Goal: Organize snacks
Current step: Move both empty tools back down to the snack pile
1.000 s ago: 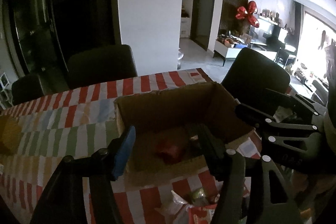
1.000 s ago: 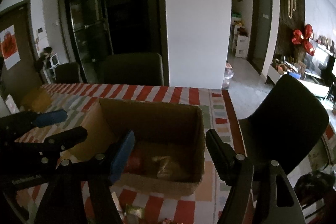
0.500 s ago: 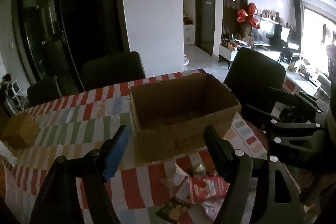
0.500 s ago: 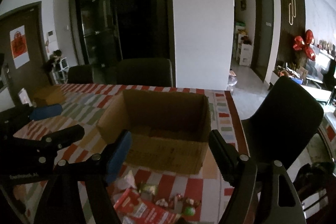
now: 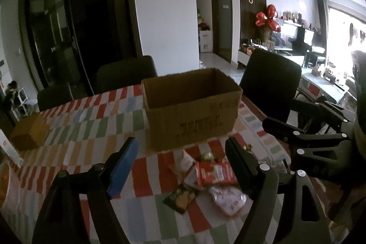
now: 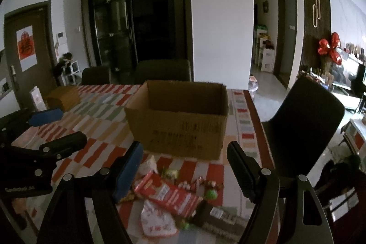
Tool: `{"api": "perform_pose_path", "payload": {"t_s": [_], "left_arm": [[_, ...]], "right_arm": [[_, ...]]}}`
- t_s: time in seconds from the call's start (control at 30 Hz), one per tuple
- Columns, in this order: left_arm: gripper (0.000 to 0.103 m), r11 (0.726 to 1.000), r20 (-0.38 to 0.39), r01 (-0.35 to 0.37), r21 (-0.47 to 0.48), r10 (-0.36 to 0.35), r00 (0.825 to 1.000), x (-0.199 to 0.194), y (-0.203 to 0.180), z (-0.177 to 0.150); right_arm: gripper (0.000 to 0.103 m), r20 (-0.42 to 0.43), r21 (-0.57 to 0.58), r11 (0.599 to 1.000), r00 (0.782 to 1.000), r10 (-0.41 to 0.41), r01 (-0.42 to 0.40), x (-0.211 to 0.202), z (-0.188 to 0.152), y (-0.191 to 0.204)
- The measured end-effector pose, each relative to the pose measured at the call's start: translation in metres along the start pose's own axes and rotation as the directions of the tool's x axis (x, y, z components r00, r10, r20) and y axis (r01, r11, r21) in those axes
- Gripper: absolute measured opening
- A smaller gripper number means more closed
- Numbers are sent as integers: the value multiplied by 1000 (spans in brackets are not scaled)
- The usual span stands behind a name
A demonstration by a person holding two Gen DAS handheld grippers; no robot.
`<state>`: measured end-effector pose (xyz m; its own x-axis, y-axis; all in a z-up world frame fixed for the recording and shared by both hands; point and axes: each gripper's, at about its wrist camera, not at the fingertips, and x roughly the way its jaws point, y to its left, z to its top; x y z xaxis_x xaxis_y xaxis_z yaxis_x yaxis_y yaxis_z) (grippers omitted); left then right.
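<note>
An open cardboard box [image 5: 191, 110] stands on the striped tablecloth; it also shows in the right wrist view [image 6: 180, 120]. A pile of snack packets lies in front of it, with a red packet [image 5: 215, 173] on top, also in the right wrist view [image 6: 169, 192]. A white pouch [image 6: 156, 222] and a dark packet [image 5: 181, 197] lie beside it. My left gripper [image 5: 183, 168] is open and empty above the pile. My right gripper [image 6: 185, 169] is open and empty over the same pile, to the right of the left one.
A small brown box [image 5: 28, 134] sits at the table's far left. Dark chairs stand behind the table [image 5: 127, 74] and at its right end [image 5: 270, 84]. The table's right edge [image 6: 258, 120] runs close to the box.
Both grippers have pulled back and down from over the box's inside. The box now stands further off and the snack pile has come into view below the fingers.
</note>
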<state>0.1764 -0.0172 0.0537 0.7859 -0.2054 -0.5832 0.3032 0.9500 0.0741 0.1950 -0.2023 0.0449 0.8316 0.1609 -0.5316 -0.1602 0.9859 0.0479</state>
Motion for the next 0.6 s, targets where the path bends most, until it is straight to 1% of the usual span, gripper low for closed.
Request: {"api": "perform_pose_path", "payload": {"t_s": [0.1, 0.27, 0.4, 0.6], "left_arm": [[81, 1000, -4, -20, 23, 21, 1000, -5, -3, -15], [82, 998, -53, -34, 54, 37, 998, -6, -4, -44], [82, 999, -112, -14, 49, 19, 993, 4, 1, -64], [82, 998, -183, 19, 61, -8, 983, 25, 10, -90]], "right_arm": [[76, -24, 6, 1000, 1000, 10, -10, -2, -15, 3], [76, -91, 5, 999, 995, 39, -39, 2, -41, 14], [76, -155, -5, 998, 986, 60, -61, 12, -64, 23], [76, -262, -5, 996, 962, 82, -87, 42, -88, 33]]}}
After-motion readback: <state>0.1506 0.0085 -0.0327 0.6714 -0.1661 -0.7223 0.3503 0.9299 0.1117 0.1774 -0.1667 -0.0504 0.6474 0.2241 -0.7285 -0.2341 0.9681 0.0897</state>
